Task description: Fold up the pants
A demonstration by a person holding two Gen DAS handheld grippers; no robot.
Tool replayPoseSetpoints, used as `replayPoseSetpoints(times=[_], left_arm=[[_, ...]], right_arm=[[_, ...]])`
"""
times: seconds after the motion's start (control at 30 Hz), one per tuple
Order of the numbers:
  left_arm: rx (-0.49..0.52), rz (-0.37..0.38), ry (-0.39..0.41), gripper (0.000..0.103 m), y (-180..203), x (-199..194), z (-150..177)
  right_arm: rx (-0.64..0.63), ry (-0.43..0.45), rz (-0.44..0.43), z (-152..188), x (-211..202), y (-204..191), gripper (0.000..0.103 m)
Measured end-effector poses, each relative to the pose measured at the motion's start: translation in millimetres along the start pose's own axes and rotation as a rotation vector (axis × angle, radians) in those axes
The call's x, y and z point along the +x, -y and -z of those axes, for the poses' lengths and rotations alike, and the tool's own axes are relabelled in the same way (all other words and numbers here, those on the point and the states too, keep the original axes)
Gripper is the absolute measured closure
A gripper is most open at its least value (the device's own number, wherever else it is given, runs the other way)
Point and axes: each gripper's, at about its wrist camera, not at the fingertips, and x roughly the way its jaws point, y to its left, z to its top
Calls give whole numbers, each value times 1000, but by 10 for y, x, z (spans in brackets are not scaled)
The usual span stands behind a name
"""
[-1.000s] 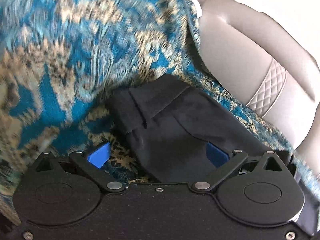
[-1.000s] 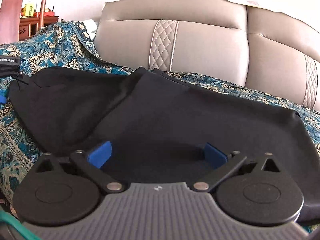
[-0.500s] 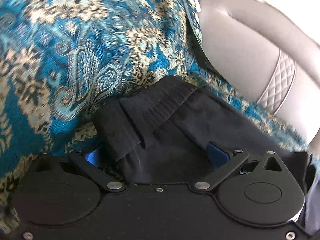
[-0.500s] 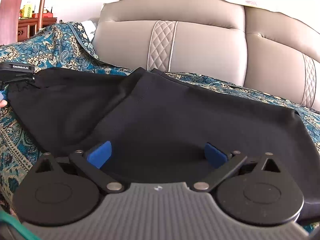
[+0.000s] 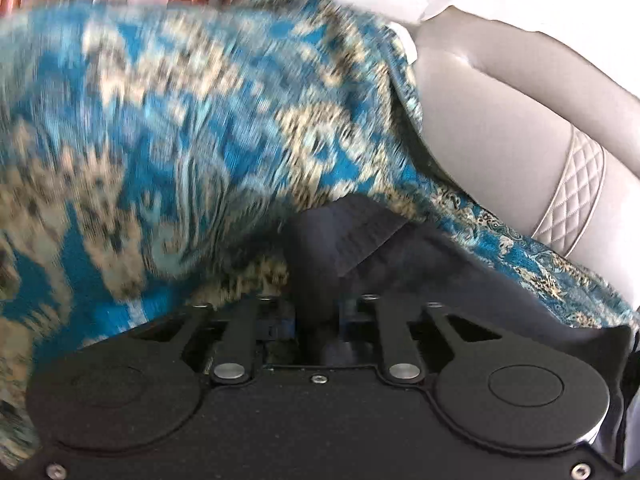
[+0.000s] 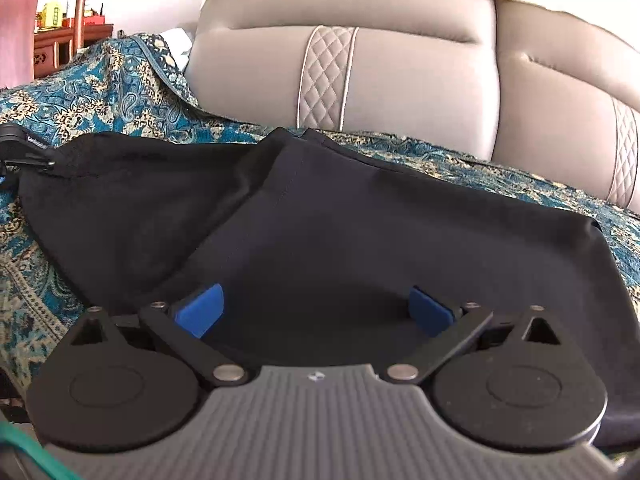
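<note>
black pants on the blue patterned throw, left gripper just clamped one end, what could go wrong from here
The left gripper has just closed on a bunched corner of the black fabric pants, so lifting may pull one layer only and skew the fold. The right gripper is open over the pants, so that end may drag across the blue paisley throw.

A grey padded sofa point(image 6: 400, 92) with quilted strips down its back cushions carries everything. A blue and gold patterned throw point(image 6: 96, 92) covers its seat and climbs over the arm at the left. Black pants point(image 6: 360, 232) lie spread directly on the throw, one end bunched at the left.
</note>
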Motion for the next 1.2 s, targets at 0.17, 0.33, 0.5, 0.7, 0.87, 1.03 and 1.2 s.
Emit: replayPoseSetpoints(times=[0.17, 0.33, 0.5, 0.7, 0.87, 1.03, 1.2], left_arm=[[99, 34, 103, 90, 364, -342, -101], [194, 215, 186, 90, 994, -909, -231], [390, 489, 244, 90, 1941, -1577, -55], [605, 693, -40, 69, 2952, -1543, 741], [705, 757, -152, 27, 2882, -1625, 1172], [638, 773, -118, 22, 2348, -1762, 974], [522, 532, -61, 61, 1913, -1584, 761]], right_arm=[[69, 8, -27, -53, -173, 207, 0], [97, 13, -6, -90, -348, 520, 0], [197, 14, 32, -145, -504, 1034, 0], [387, 12, 92, 2, -693, 1654, 0], [458, -9, 79, 189, -750, 1838, 0], [540, 36, -18, 236, -685, 1783, 0], [458, 20, -30, 112, -437, 1425, 0]])
